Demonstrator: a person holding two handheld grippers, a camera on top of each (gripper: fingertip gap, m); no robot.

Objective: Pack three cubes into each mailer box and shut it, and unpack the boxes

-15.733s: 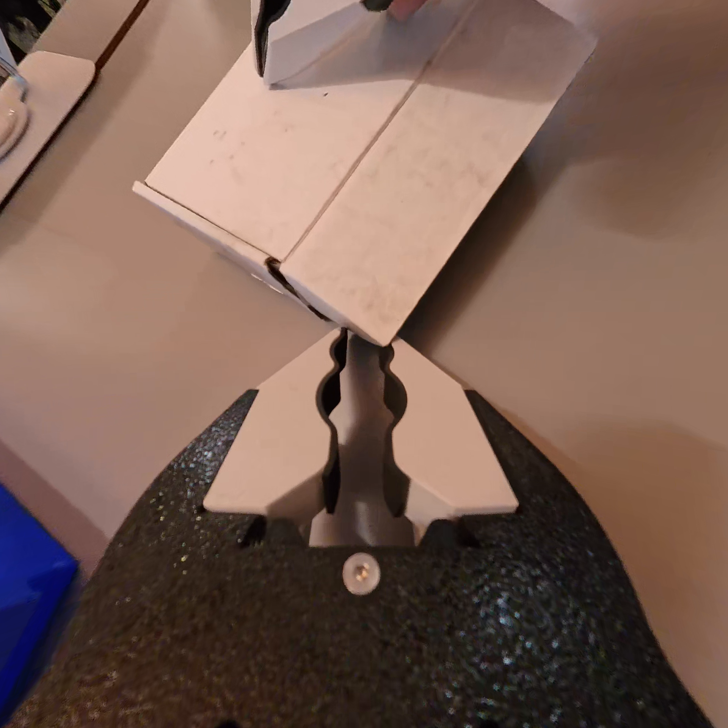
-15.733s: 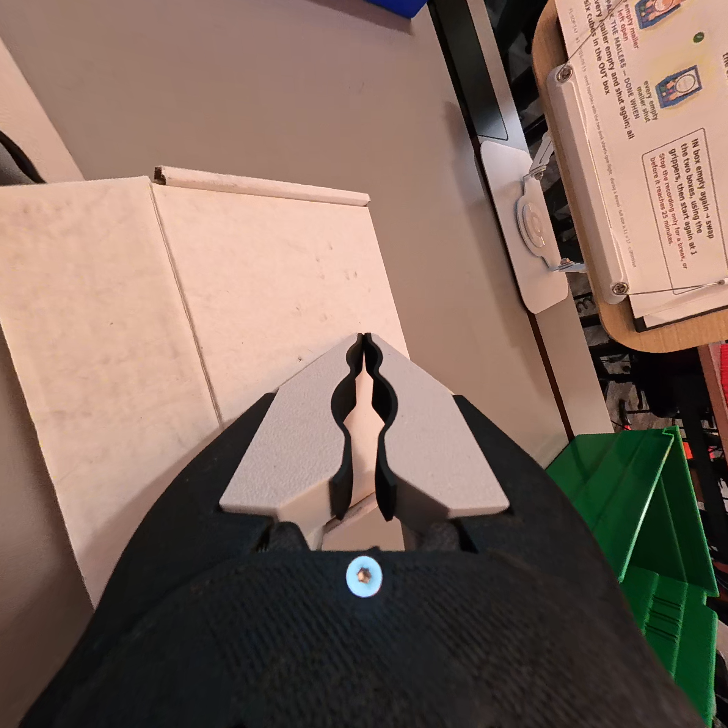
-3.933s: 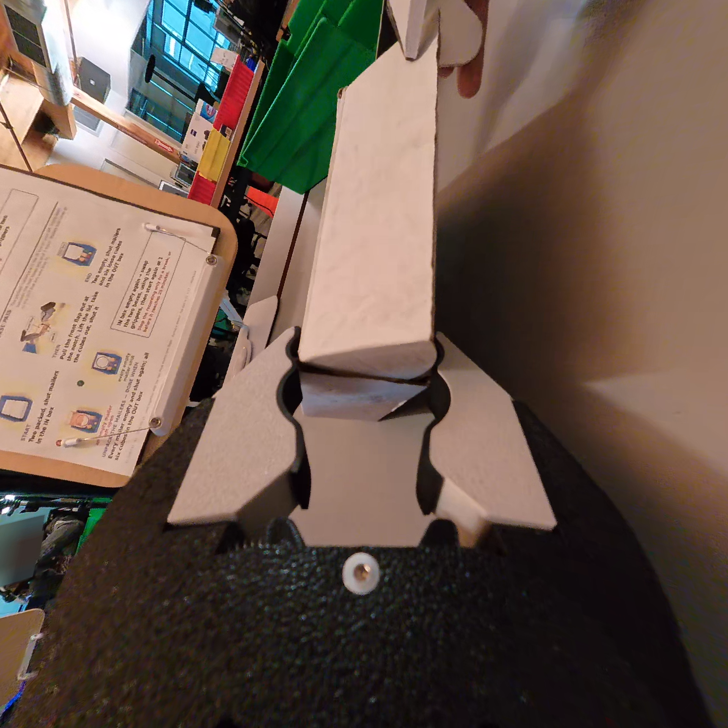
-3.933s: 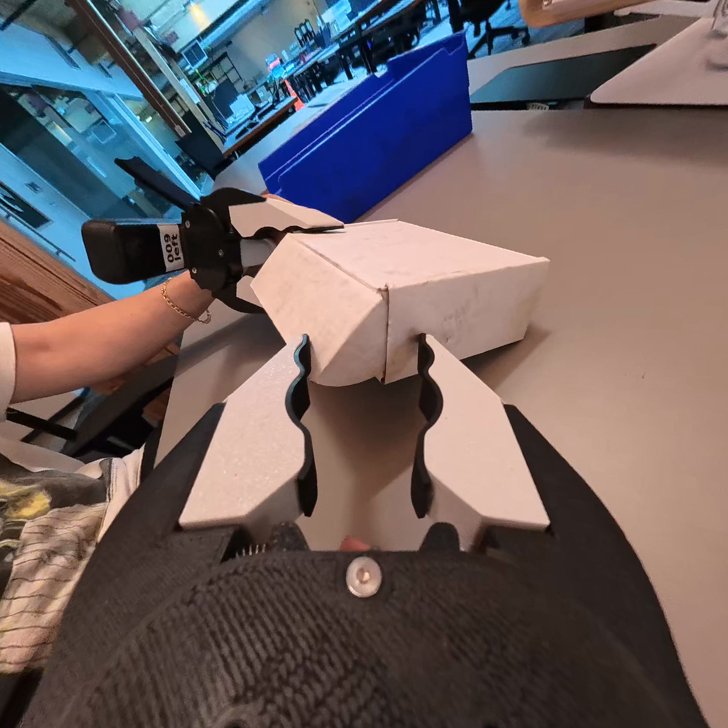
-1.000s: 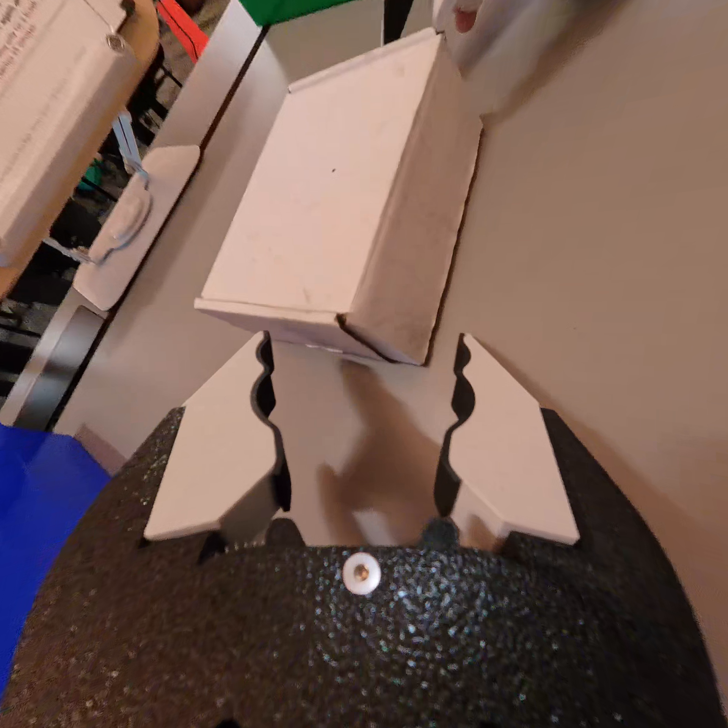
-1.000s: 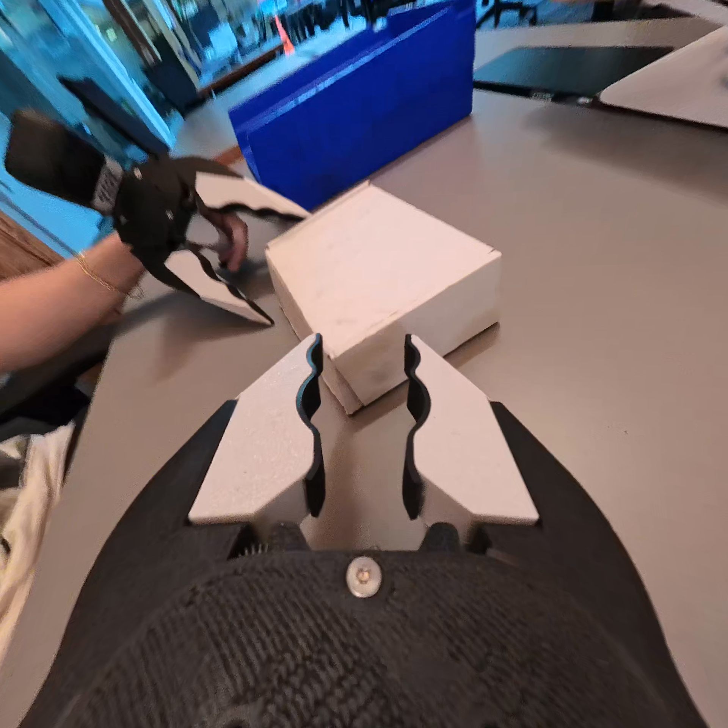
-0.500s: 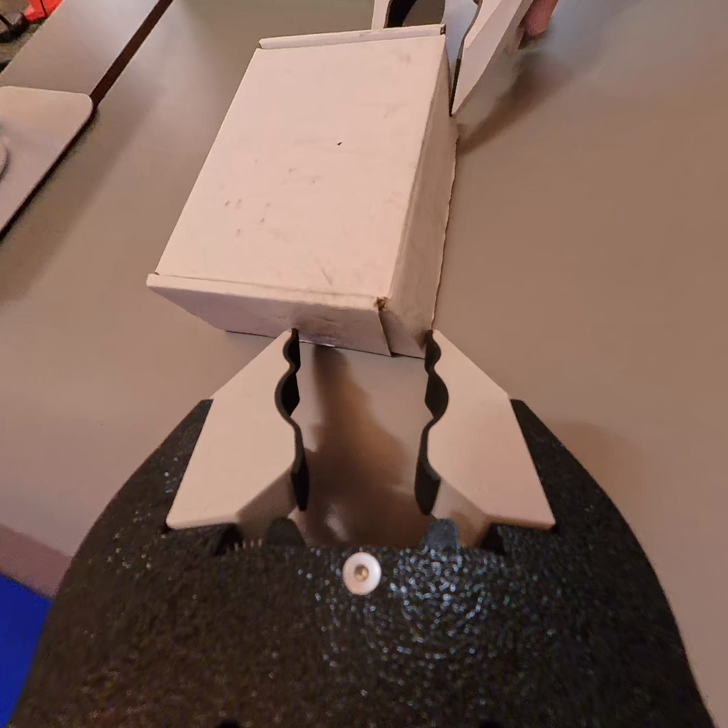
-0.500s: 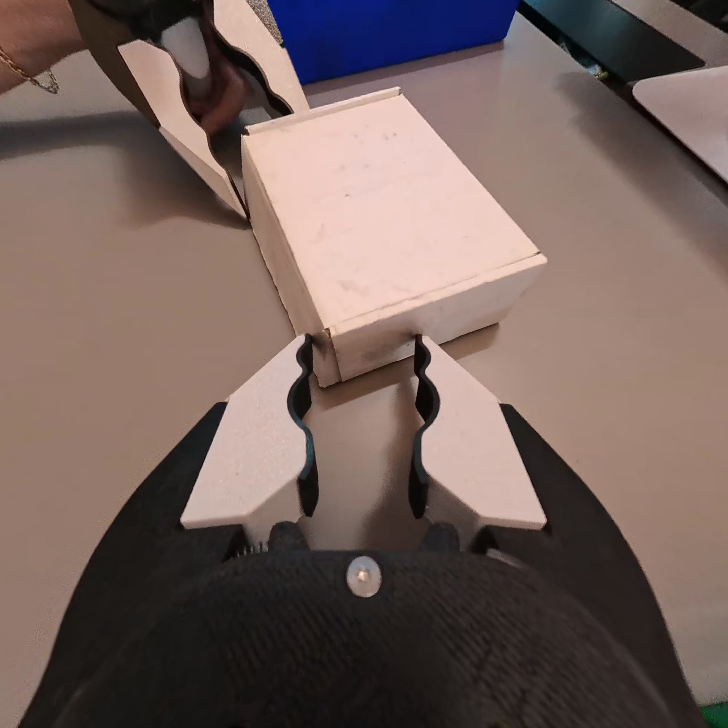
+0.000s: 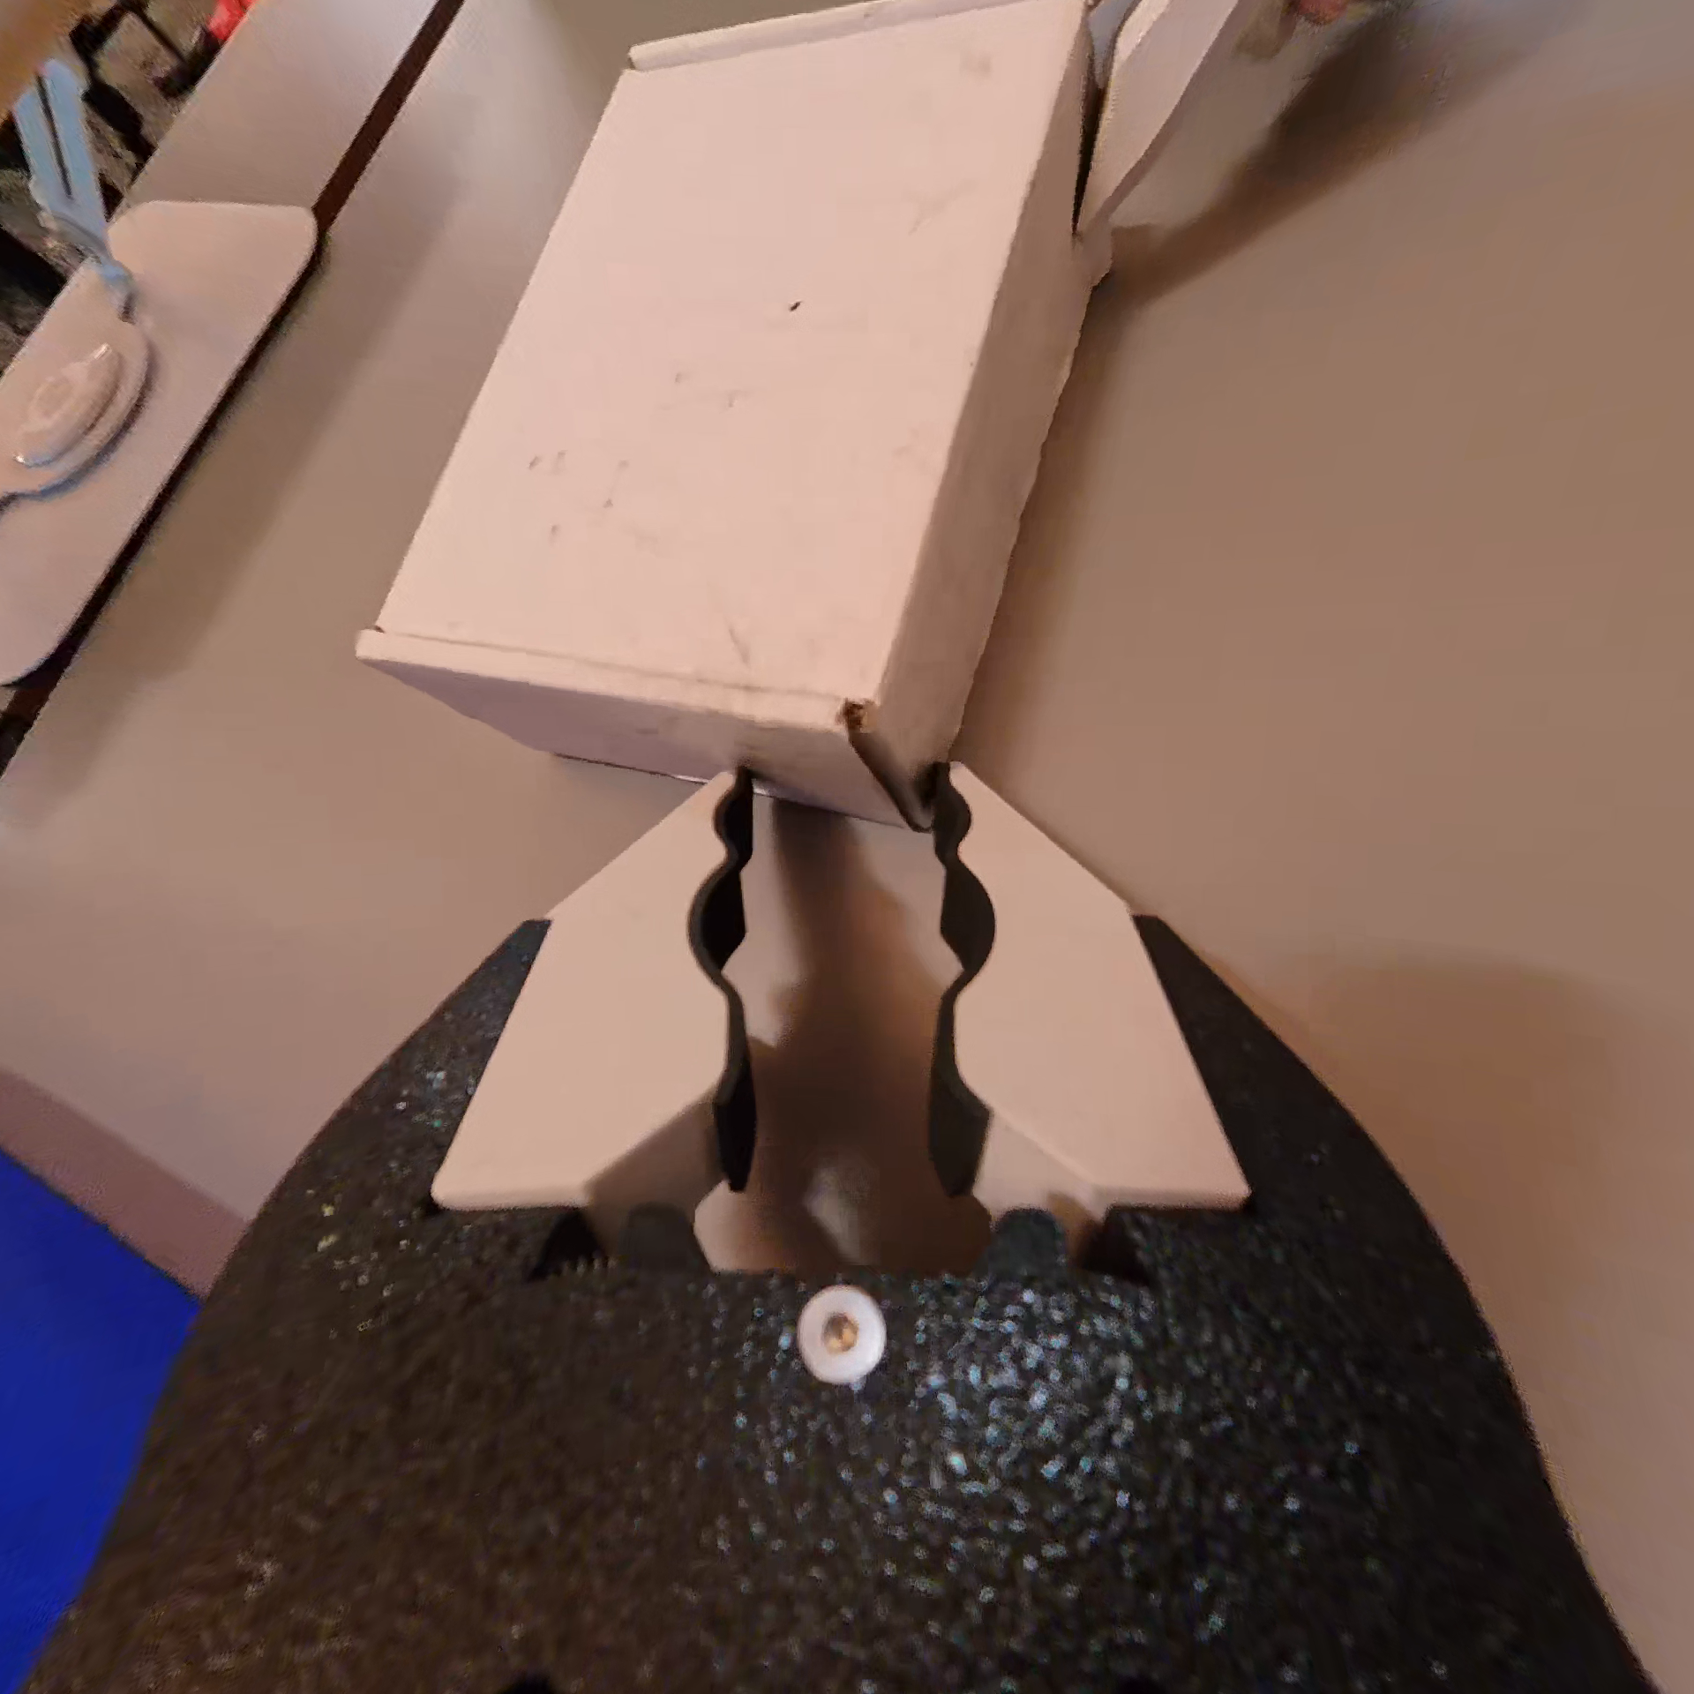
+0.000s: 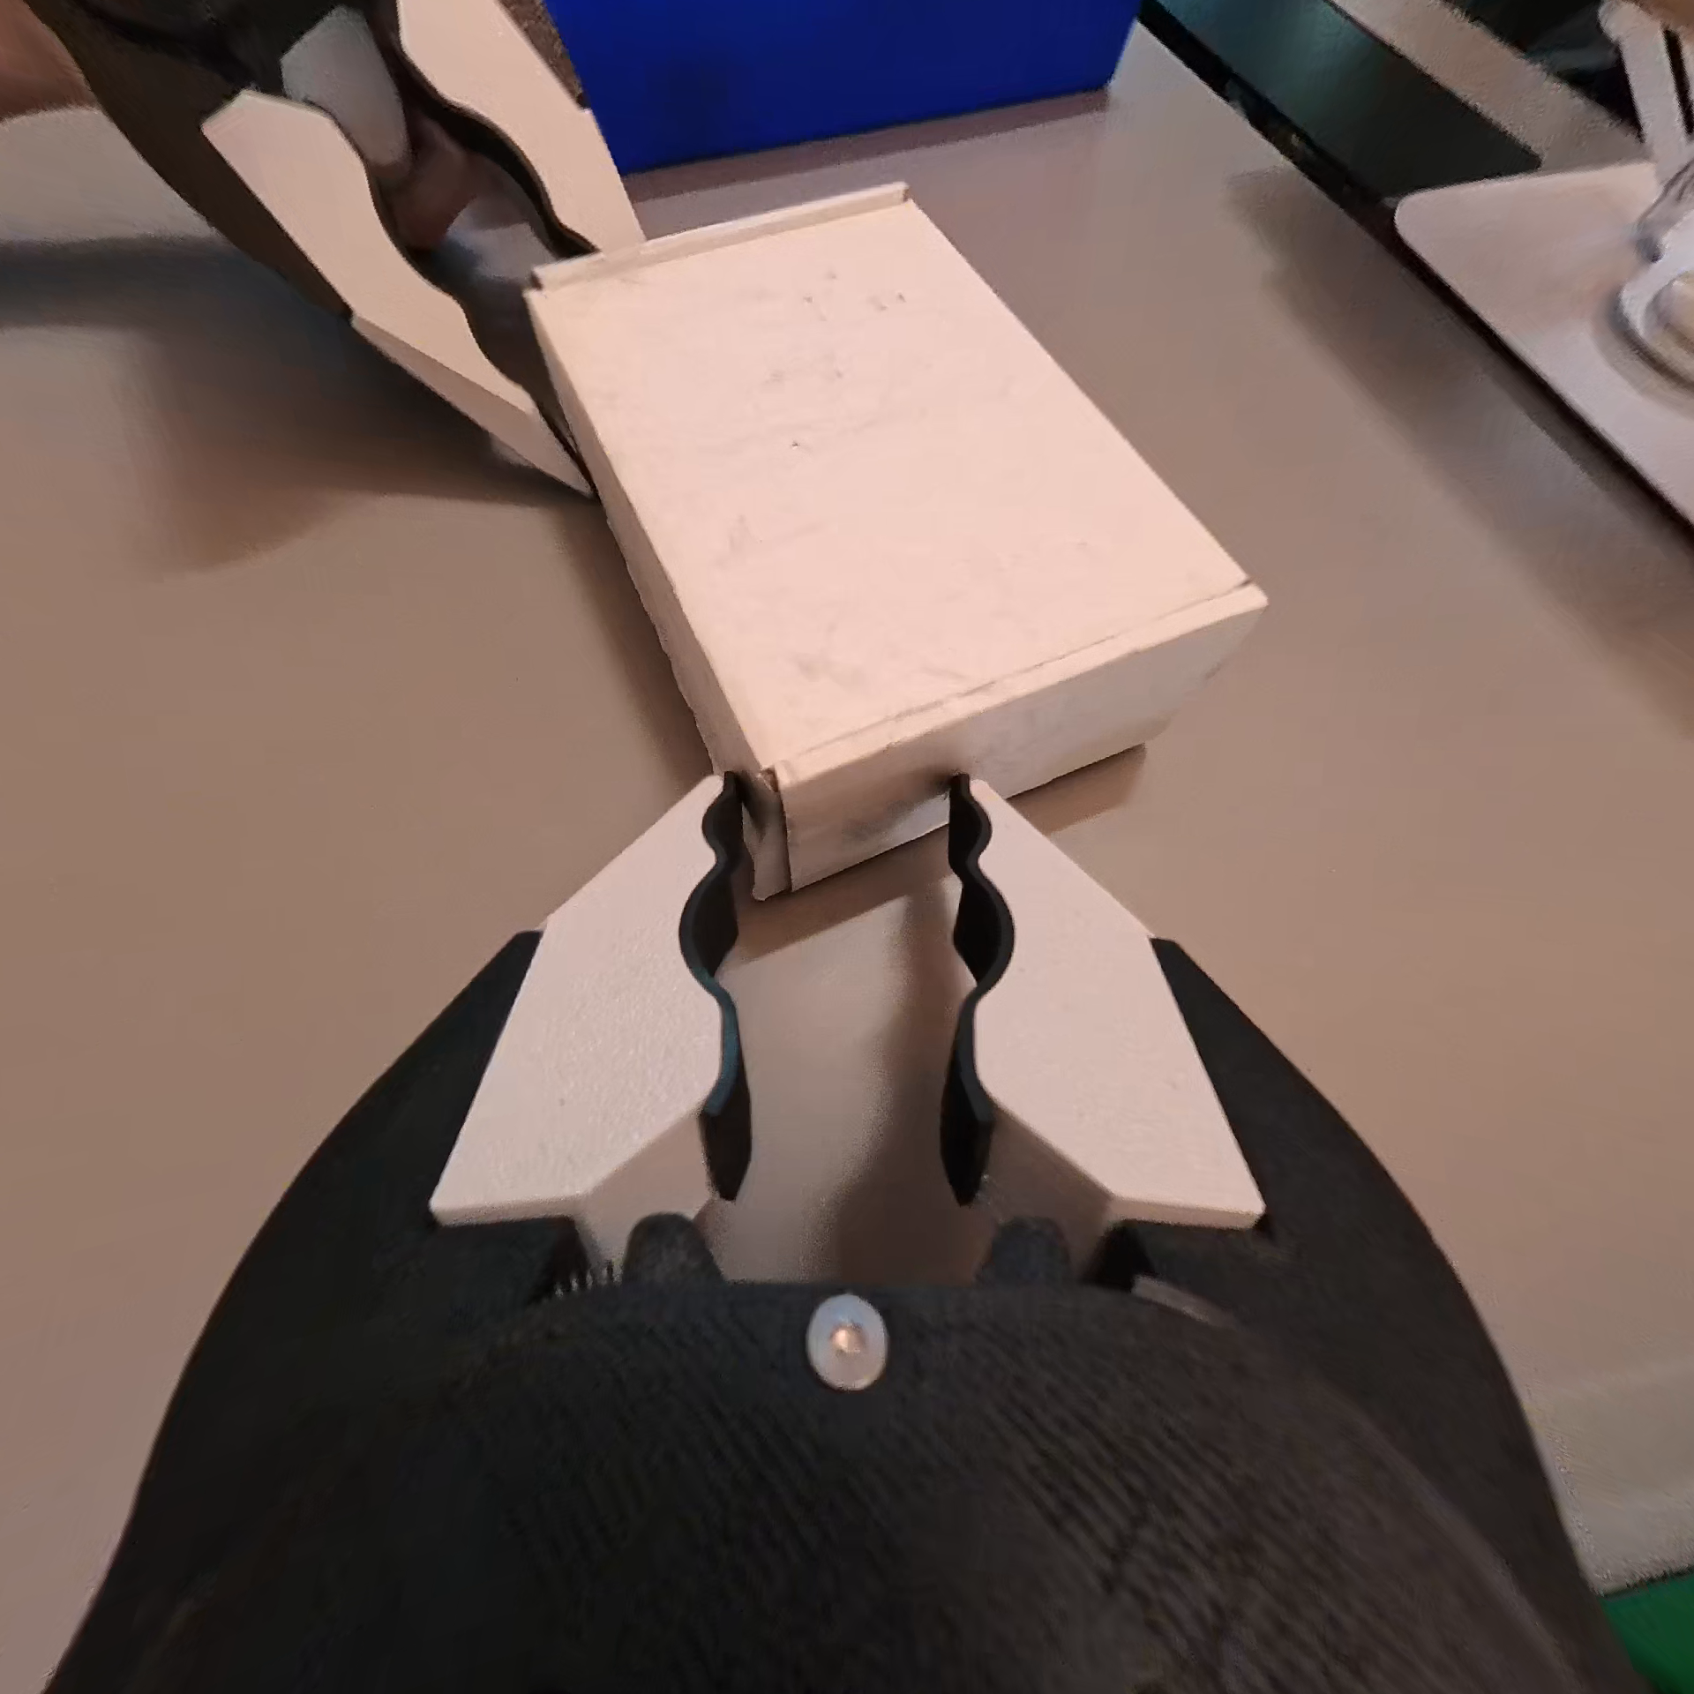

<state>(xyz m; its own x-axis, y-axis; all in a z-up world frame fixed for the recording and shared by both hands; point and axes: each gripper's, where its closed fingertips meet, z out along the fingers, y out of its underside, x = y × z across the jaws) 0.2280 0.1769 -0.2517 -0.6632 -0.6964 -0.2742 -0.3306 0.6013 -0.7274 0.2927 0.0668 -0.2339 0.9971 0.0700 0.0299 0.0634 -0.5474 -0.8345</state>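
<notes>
A grey-beige table (image 10: 229, 825) fills both of my views, with a second pale surface beyond a dark seam along its far edge, carrying a flat white stand base (image 9: 137, 385). A blue plastic bin (image 10: 825, 64) stands at the table's edge behind the box in my right wrist view, and a blue corner (image 9: 64, 1375) shows low at the left of my left wrist view.

The closed white cardboard mailer box (image 10: 880, 513) lies flat on the table between my two claws, lid down, its top scuffed with faint grey marks. The pictures do not show what is inside it.

My left claw (image 9: 839, 793) is apart, its two pale fingers straddling one near corner of the box; the tips sit right at the cardboard, one at the short end wall and one at the long side. I cannot tell whether they press on it.

My right claw (image 10: 839, 793) is also apart, at the corner diagonally opposite, one fingertip at the side wall and the other at the front flap, just touching or nearly so.

In the right wrist view the left claw shows at the far corner of the box, spread wide. Both views are slightly blurred.
</notes>
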